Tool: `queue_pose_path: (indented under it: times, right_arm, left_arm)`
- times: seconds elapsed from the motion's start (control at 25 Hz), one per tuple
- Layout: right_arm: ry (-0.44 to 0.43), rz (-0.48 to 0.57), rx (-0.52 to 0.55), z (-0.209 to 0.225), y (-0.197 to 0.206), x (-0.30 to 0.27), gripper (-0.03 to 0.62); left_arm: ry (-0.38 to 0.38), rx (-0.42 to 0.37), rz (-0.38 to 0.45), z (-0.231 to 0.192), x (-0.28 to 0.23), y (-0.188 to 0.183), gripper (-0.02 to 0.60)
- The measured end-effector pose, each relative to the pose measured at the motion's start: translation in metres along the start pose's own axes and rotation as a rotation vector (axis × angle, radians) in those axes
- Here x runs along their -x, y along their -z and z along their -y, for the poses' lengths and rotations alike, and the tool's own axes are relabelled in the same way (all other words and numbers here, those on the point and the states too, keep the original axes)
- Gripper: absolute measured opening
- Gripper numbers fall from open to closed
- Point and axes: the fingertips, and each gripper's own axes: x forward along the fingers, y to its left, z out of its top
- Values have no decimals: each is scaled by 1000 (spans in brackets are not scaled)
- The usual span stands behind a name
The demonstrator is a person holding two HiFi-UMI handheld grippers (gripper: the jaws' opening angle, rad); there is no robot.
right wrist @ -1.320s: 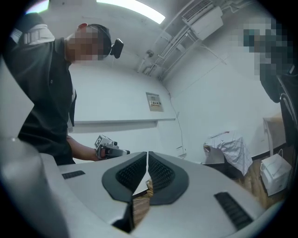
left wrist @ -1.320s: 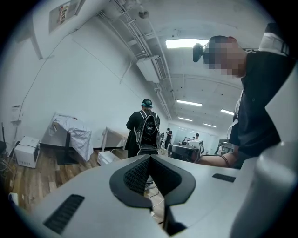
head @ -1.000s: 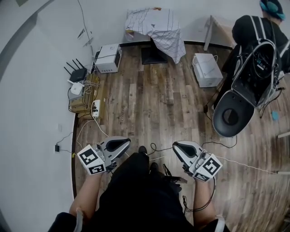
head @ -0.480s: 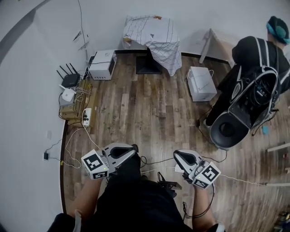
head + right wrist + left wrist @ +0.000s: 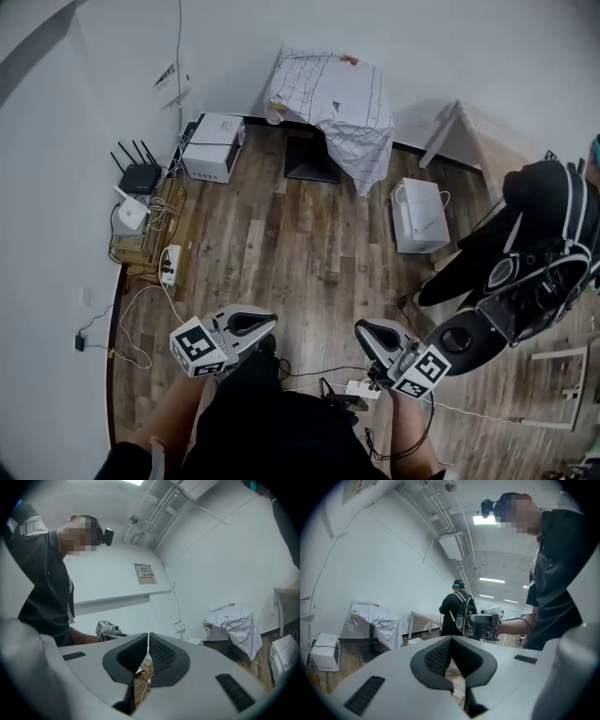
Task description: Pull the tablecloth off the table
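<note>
A white checked tablecloth (image 5: 336, 98) drapes a small table against the far wall, its right side hanging low toward the floor. It also shows in the left gripper view as the tablecloth (image 5: 375, 618) and in the right gripper view as the tablecloth (image 5: 236, 623). My left gripper (image 5: 265, 322) and right gripper (image 5: 360, 331) are both shut with nothing between the pads, held close to my body and well short of the table. The two grippers point toward each other.
A person with a black backpack (image 5: 534, 262) stands at the right. A white box (image 5: 419, 216) lies on the wood floor near the table, another white box (image 5: 214, 145) by the wall. A router (image 5: 139, 175), a power strip (image 5: 170, 264) and cables sit at the left.
The view has shifted forward: the table with the cloth sits lower and nearer in the head view. The person at the right has moved down and right in the view. Both grippers stay shut.
</note>
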Motion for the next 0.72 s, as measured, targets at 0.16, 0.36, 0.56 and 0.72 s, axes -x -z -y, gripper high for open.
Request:
queue_pose_path:
  times: [0.16,0.36,0.56,0.72]
  right_arm:
    - [-5,-21,-4,39,-18,-52,21]
    - [6,-19,12,79,-36,-98,21]
    - [31,-39,31,111,-45,-113,21]
    - [28,-28,23,148,-50,-124,21]
  left_arm:
    - [-4,28,42,-65,-4,-24,11]
    - [3,52,50,-130,-13,-36,11]
    - [25,90,52,-164,-38,-45,11]
    - [45,94,42,-191,-68,-49,11]
